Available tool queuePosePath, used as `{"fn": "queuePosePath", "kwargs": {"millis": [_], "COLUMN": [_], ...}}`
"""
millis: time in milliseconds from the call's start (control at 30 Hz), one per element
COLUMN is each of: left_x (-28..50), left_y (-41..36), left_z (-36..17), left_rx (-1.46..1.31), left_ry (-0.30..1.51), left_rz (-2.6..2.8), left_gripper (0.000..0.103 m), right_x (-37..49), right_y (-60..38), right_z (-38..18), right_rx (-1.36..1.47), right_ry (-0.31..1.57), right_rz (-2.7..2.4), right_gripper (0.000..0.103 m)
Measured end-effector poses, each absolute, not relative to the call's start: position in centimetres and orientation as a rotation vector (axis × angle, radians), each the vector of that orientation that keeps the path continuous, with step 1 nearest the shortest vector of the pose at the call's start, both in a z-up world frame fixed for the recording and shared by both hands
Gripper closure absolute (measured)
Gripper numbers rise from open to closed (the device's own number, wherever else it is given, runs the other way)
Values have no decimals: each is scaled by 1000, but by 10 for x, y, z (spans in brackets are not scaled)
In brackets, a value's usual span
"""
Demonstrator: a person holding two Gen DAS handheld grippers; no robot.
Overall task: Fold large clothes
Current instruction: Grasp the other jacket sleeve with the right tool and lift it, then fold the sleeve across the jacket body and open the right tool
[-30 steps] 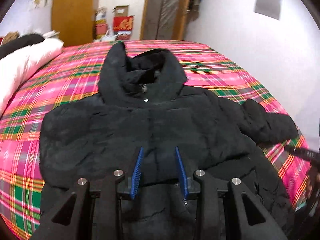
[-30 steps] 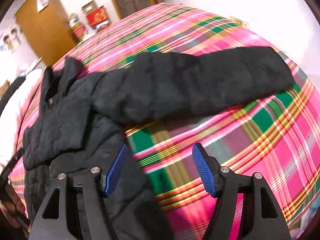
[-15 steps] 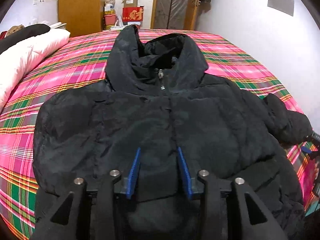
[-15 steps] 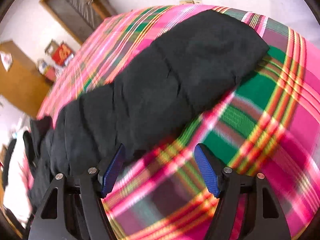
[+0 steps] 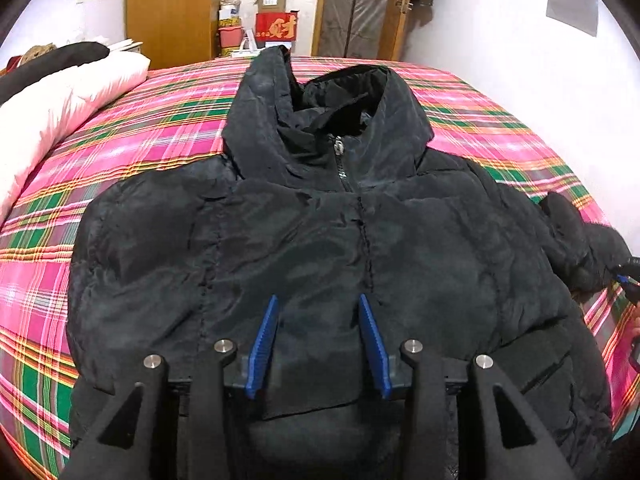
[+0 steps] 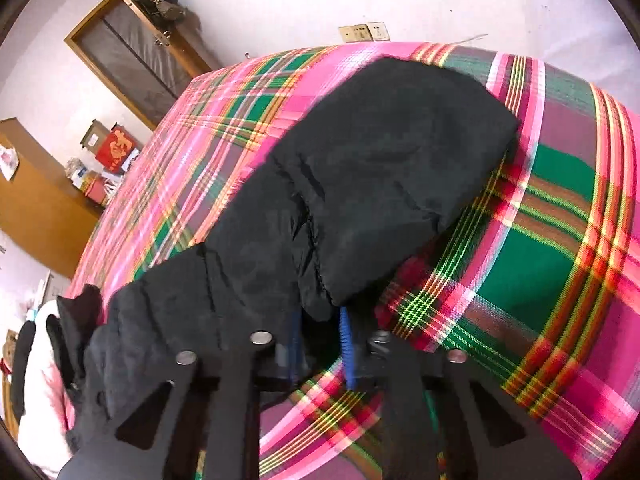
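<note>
A black hooded puffer jacket (image 5: 320,248) lies front up on the pink plaid bedspread (image 5: 132,136), zipped, hood toward the far end. My left gripper (image 5: 318,308) hovers over the jacket's lower front, jaws open and empty. The jacket's right sleeve (image 6: 380,184) stretches across the bed in the right wrist view. My right gripper (image 6: 320,320) is shut on the lower edge of that sleeve; its blue pads (image 6: 345,332) are close together with black fabric between them. The right gripper also shows at the left wrist view's right edge (image 5: 628,276), at the sleeve end.
A white duvet (image 5: 52,108) with a dark garment on it lies along the bed's left side. A wooden wardrobe (image 5: 168,8), boxes (image 5: 276,24) and a door (image 5: 360,4) stand beyond the bed. A white wall (image 5: 520,60) runs close along the right side.
My right gripper moved in onto the sleeve and closed on its edge. My left gripper moved forward over the jacket body and stayed open.
</note>
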State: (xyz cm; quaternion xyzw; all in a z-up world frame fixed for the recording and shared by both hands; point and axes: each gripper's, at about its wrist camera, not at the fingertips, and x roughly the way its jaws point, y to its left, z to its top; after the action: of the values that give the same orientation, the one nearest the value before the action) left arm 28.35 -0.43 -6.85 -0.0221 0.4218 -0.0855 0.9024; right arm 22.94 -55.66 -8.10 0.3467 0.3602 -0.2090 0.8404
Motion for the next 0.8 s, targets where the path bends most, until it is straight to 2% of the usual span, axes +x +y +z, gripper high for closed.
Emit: {"fn": "queuePosePath", "kwargs": {"millis": [133, 300, 500, 667, 800], "left_x": [286, 287, 289, 288, 287], "left_y": [9, 26, 44, 58, 67], "left_z": [-63, -58, -54, -50, -46], "left_rx": [-94, -139, -170, -204, -221], "left_ry": [871, 876, 881, 881, 874], "left_rz": [-148, -105, -66, -39, -33], "left_gripper": [59, 59, 59, 59, 59], "right_x": [227, 229, 233, 249, 272], "right_y": [-537, -492, -417, -346, -284], "right_z": [-39, 31, 90, 108, 92], "right_rx": [674, 597, 496, 446, 414], "right_ry": [722, 645, 591, 602, 663], "right_rz": [-385, -276, -113, 46, 165], "right_gripper": [94, 94, 95, 95, 95]}}
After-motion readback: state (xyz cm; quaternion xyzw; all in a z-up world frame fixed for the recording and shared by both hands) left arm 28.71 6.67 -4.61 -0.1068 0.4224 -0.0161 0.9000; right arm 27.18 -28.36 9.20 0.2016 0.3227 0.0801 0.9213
